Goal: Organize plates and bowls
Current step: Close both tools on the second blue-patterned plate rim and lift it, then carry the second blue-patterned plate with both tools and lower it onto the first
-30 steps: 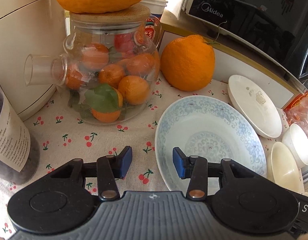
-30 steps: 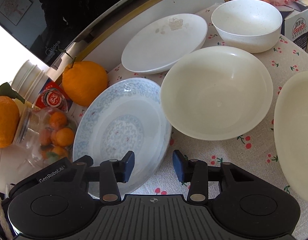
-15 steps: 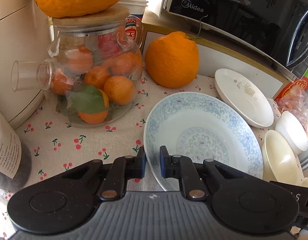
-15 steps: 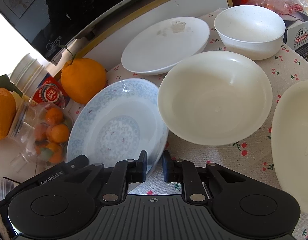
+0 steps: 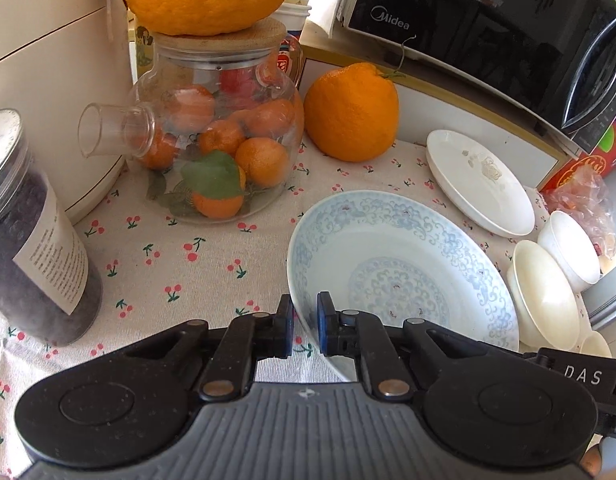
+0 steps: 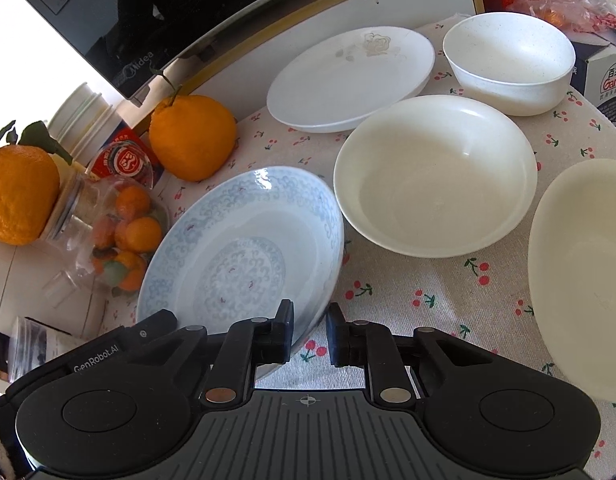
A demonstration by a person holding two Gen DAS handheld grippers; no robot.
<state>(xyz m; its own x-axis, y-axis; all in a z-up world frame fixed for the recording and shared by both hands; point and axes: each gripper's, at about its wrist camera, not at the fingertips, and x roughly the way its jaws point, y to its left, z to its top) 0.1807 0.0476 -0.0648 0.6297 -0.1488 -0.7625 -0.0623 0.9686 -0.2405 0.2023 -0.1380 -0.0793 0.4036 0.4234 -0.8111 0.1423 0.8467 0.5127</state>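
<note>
Since a second ago both sets of tongs have narrowed and the blue-patterned plate [image 5: 399,268] has come up off the cloth: its near edge now sits tilted, pinched at two spots. Left tongs [image 5: 305,330] are clenched on the plate's near-left rim, one pad either side of the edge. Right tongs [image 6: 309,336] straddle the near-right rim; the left pad touches the plate, the right pad looks just off it (can't confirm a full clamp from this view). The left tongs' body shows in the right wrist view at the plate's lower left.

The plate is at the front middle of the worktop [image 6: 407,292], which has a cherry-print cloth. Just right of it is a large cream bowl [image 6: 433,176], rims near or touching, can't tell. Behind those are a white plate with a flower print [image 6: 349,78] and a white speckled bowl [image 6: 509,64]. Another cream bowl [image 6: 583,272] is cut off at the right edge.

Left of the plate is a glass teapot [image 5: 216,132] full of small oranges, with a big orange on its cork lid. A loose orange [image 5: 349,112] is behind the plate, a dark jar [image 5: 32,256] at far left, and a Midea microwave [image 5: 487,28] at the back.
</note>
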